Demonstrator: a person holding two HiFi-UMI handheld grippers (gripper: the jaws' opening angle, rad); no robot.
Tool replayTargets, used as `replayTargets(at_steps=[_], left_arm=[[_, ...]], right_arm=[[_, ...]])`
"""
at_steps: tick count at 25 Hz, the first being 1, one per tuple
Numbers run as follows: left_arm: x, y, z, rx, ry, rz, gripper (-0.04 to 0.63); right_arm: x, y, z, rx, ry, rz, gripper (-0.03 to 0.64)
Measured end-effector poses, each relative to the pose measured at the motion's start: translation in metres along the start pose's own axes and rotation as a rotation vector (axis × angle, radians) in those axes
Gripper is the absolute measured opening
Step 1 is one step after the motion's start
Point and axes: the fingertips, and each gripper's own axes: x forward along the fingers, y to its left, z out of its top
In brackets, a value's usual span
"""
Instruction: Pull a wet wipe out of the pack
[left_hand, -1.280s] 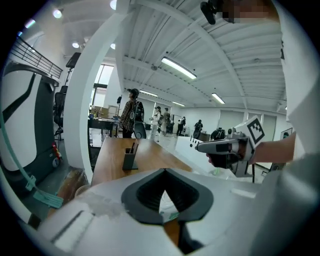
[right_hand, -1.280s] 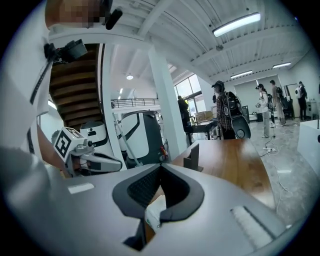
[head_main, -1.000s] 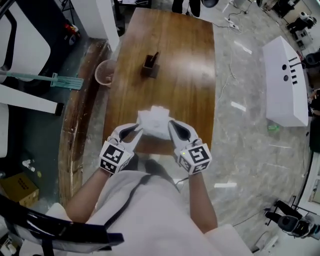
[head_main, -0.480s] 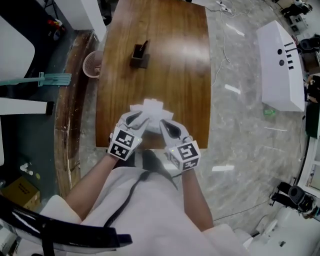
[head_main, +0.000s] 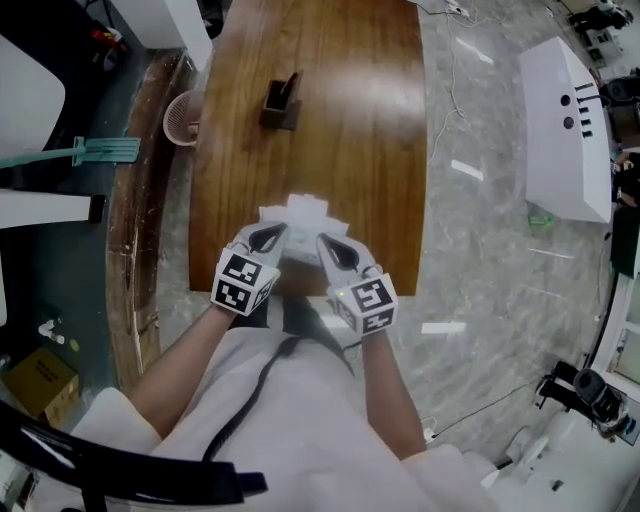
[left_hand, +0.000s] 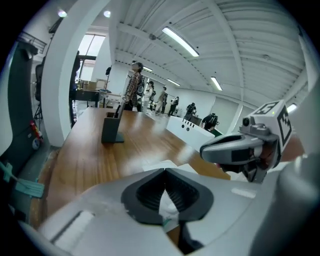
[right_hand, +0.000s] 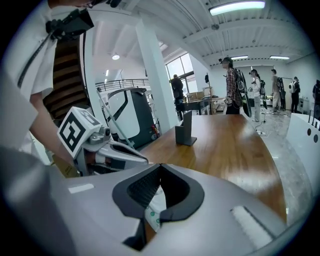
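On the floor at the far left stood a pink waste basket (head_main: 181, 118), beside the long wooden table (head_main: 340, 130). The left gripper (head_main: 284, 231) had just closed. Its tips met, and a fold of white, green-dotted film from the wet wipe pack (head_main: 303, 214) sat pinched in the hollow between the jaws. The pack lay on the near end of the table, between the two grippers and well short of the dark pen holder (head_main: 281, 104) farther along. The right gripper (head_main: 321, 239) was closed as well, with the same dotted film caught between its jaws on the pack's right side.

The pack looked light, soft and slick. It would probably crumple and lift off the table rather than resist a pull, so one gripper should keep it pinned by an end. A wipe would be limp, damp and easily torn, best taken at its exposed fold. No view showed the opening.
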Motion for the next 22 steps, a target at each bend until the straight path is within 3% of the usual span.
replayTargets(at_steps=[4, 8, 22], left_arm=[[-0.004, 0.012, -0.008, -0.113, 0.0, 0.01, 0.008], [-0.005, 0.021, -0.018, -0.169, 0.01, 0.028, 0.006], [-0.005, 0.024, -0.026, -0.186, 0.015, 0.023, 0.006]], right_arm=[[0.008, 0.0, -0.013, -0.061, 0.068, 0.013, 0.008], [0.017, 0.002, -0.023, -0.133, 0.139, 0.033, 0.012], [0.047, 0.005, -0.045, -0.262, 0.273, 0.086, 0.049]])
